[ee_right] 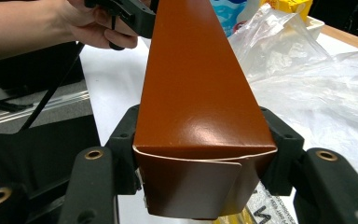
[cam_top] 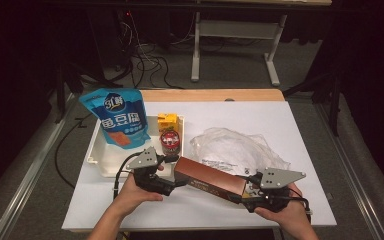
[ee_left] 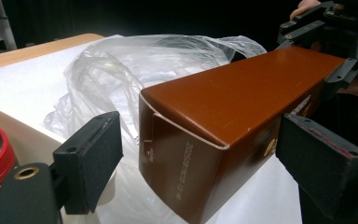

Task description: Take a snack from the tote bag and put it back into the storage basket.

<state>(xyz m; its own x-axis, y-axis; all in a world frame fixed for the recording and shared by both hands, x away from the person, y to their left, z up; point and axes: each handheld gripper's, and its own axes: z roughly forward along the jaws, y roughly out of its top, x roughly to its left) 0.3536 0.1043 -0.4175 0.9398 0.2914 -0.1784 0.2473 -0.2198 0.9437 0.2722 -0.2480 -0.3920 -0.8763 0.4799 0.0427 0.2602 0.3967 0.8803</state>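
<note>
White sheeting (cam_top: 280, 125) covered the tabletop, with a strip of bare wood (cam_top: 210, 95) along its far edge; beyond that lay a dim room with grey floor, tangled cables (cam_top: 140, 60) and the legs of 1 pale stand (cam_top: 235, 45). Nearest the person, 2 hand-held grippers met 1 long brown carton (cam_top: 211, 179) lying between them. The right gripper (ee_right: 205, 154) pinched the carton's near end, its 2 jaws pressed against both side walls. The left gripper (ee_left: 200, 154) stood spread wide around the carton's other end, its black pads (ee_left: 93, 149) clear of the cardboard on each side. Just behind the carton, farther from the right gripper, lay 1 crumpled clear plastic bag (cam_top: 232, 147). Ahead of the left gripper sat 1 white tray (cam_top: 102, 155) holding 1 red-lidded jar (cam_top: 170, 141), 1 yellow box (cam_top: 168, 121) and 1 blue pouch (cam_top: 117, 117) leaning upright at its far side.
</note>
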